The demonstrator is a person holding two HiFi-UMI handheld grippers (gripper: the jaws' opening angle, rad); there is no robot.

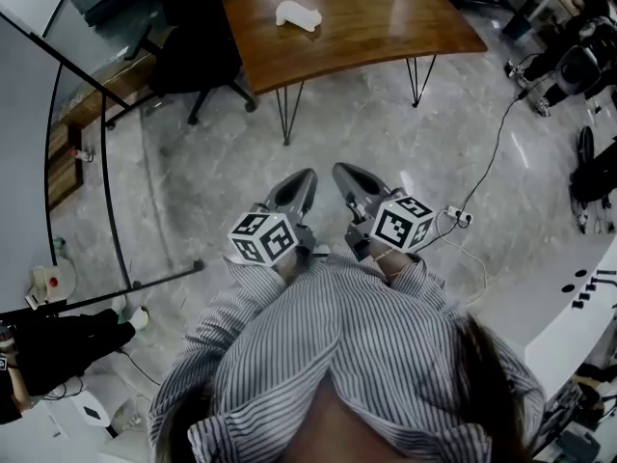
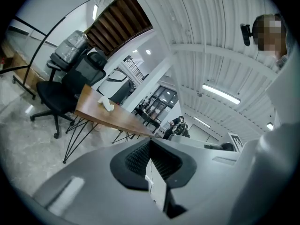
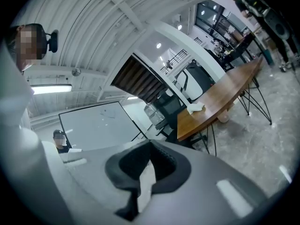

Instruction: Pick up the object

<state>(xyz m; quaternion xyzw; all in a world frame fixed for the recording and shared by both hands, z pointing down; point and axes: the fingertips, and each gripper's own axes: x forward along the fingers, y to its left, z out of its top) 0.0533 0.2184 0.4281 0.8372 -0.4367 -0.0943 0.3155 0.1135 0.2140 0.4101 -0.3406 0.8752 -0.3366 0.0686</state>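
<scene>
Marble floor, wooden bench (image 1: 386,27) well ahead | step: approach, white object (image 1: 297,14) untouched | left gripper (image 1: 305,179), right gripper (image 1: 343,174): fingers together, empty | next: walk up, spread fingers

Room's got a curved wooden table (image 1: 386,17) on skinny black hairpin legs (image 1: 287,114), sitting on a grey marble-look floor (image 1: 212,191). A black office chair (image 1: 198,61) is parked right up against the table's left end. A thin black cable (image 1: 498,148) snakes across the floor from past the table's right end down to a white plug block (image 1: 459,217), which lies near the edge of a white counter (image 1: 540,307). There's also a big whiteboard (image 3: 96,123) off to one side.
</scene>
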